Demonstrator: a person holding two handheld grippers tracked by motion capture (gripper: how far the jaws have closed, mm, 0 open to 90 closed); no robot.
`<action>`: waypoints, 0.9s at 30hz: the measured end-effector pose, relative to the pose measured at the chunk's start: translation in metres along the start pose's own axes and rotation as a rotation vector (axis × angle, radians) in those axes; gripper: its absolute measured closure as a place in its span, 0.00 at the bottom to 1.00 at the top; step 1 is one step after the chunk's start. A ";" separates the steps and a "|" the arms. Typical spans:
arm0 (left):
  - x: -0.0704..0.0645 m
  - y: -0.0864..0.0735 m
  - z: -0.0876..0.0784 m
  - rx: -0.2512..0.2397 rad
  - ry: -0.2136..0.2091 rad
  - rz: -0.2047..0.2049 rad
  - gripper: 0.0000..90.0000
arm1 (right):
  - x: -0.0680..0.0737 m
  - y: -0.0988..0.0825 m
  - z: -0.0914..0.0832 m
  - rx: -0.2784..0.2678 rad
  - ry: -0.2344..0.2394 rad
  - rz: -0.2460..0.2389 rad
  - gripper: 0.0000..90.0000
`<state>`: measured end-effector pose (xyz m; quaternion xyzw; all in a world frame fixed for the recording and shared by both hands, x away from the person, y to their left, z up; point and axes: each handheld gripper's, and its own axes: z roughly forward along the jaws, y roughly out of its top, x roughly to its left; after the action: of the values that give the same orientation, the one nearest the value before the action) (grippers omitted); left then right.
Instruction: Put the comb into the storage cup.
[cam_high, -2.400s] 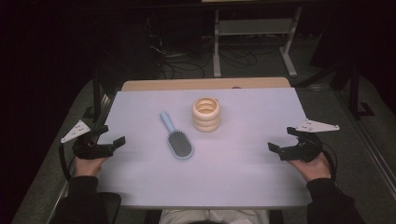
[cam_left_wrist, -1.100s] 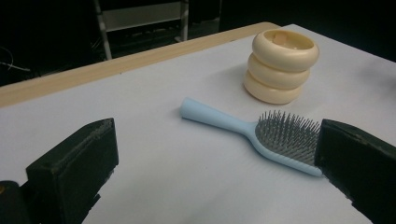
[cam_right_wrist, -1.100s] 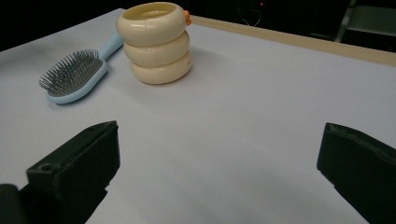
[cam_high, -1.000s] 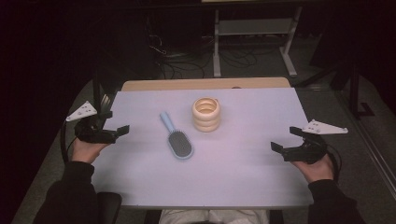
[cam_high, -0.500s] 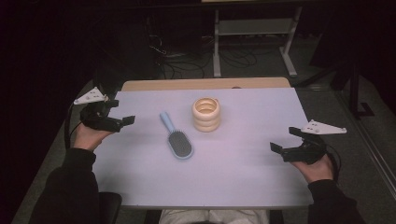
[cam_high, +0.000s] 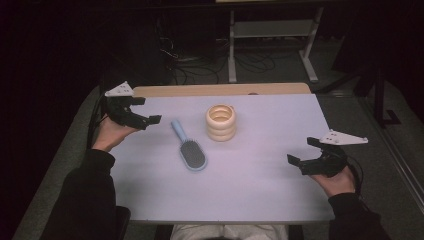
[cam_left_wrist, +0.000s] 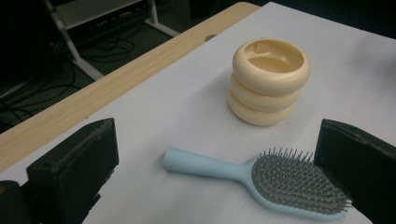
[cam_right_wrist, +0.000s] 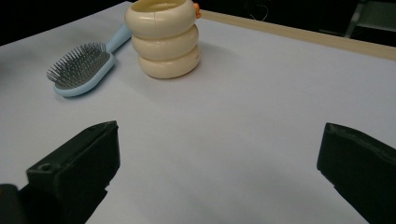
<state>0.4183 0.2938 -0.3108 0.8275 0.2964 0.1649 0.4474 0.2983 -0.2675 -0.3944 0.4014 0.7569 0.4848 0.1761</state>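
A light blue hairbrush (cam_high: 189, 148) lies bristles up on the pale table cover, its handle pointing to the far left. Just right of it stands a cream holder made of stacked rings (cam_high: 220, 122), hollow on top. My left gripper (cam_high: 145, 111) hovers open near the table's far left, a short way from the brush handle (cam_left_wrist: 201, 164); the brush (cam_left_wrist: 280, 182) and ring holder (cam_left_wrist: 268, 81) show between its jaws. My right gripper (cam_high: 301, 152) is open near the right edge with nothing in it, and looks across at the holder (cam_right_wrist: 163, 39) and brush (cam_right_wrist: 84, 70).
A wooden tabletop strip (cam_high: 225, 89) shows beyond the pale cover (cam_high: 240, 190). Behind the table are a metal-legged rack (cam_high: 270, 35) and floor cables (cam_high: 190, 60). The person's sleeves (cam_high: 85, 200) come in at the bottom corners.
My left gripper has moved away from the near left edge toward the far left of the table, closer to the brush handle. The right gripper has barely moved.
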 end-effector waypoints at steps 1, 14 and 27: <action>0.000 0.001 0.004 0.005 -0.002 0.005 0.00 | 0.000 0.000 0.000 0.000 0.000 0.000 0.00; 0.007 0.009 0.034 0.030 -0.003 0.003 0.00 | 0.001 -0.001 -0.001 0.006 0.001 -0.005 0.00; 0.011 0.006 0.067 0.040 -0.008 -0.031 0.00 | 0.002 -0.001 -0.001 0.002 0.010 -0.006 0.00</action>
<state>0.4653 0.2554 -0.3418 0.8322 0.3108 0.1485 0.4346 0.2966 -0.2664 -0.3944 0.3971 0.7593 0.4855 0.1733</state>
